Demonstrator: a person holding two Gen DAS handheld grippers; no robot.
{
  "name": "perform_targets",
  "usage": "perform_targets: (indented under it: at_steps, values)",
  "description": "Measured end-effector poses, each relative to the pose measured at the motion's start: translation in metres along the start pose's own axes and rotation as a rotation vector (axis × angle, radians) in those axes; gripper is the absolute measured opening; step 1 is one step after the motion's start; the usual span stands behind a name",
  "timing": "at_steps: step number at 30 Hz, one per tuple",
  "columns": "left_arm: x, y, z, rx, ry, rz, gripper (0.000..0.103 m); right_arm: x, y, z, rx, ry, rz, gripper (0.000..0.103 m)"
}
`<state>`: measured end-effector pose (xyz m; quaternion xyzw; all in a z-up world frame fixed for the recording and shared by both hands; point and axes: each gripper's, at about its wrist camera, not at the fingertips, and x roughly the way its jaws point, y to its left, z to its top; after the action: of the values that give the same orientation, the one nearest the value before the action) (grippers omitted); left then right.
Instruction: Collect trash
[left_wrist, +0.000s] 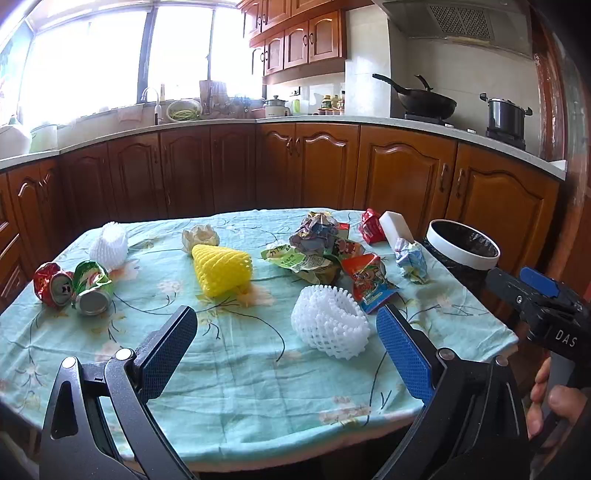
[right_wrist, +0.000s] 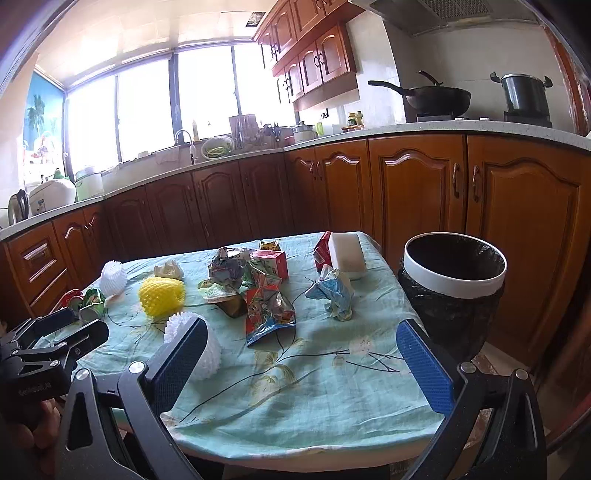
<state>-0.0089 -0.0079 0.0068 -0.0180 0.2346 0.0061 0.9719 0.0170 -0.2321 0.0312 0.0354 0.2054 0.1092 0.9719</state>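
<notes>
Trash lies scattered on a table with a green floral cloth (left_wrist: 240, 369) (right_wrist: 314, 387). There is a white foam net (left_wrist: 328, 321) (right_wrist: 207, 354), a yellow foam net (left_wrist: 221, 269) (right_wrist: 160, 295), another white net (left_wrist: 109, 245), two crushed cans (left_wrist: 74, 288), snack wrappers (left_wrist: 321, 243) (right_wrist: 269, 306) and a crumpled blue paper (left_wrist: 412, 260) (right_wrist: 332, 295). A bin with a white rim and black liner (left_wrist: 461, 247) (right_wrist: 454, 273) stands off the table's right edge. My left gripper (left_wrist: 286, 347) is open and empty above the near table. My right gripper (right_wrist: 301, 358) is open and empty.
A white box (left_wrist: 397, 225) (right_wrist: 347, 258) and a red pack (left_wrist: 371, 225) sit at the far right corner. Wooden kitchen cabinets (left_wrist: 295, 166) run behind the table, with a wok (left_wrist: 424, 99) and a pot (left_wrist: 506, 114) on the counter.
</notes>
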Motion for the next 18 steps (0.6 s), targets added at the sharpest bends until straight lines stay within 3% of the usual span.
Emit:
perform_targets:
  at_steps: [18]
  values:
    - [0.0023, 0.0011, 0.0004, 0.004, 0.007, 0.002, 0.100, 0.0057, 0.0004, -0.0038, 0.005, 0.001, 0.025, 0.103]
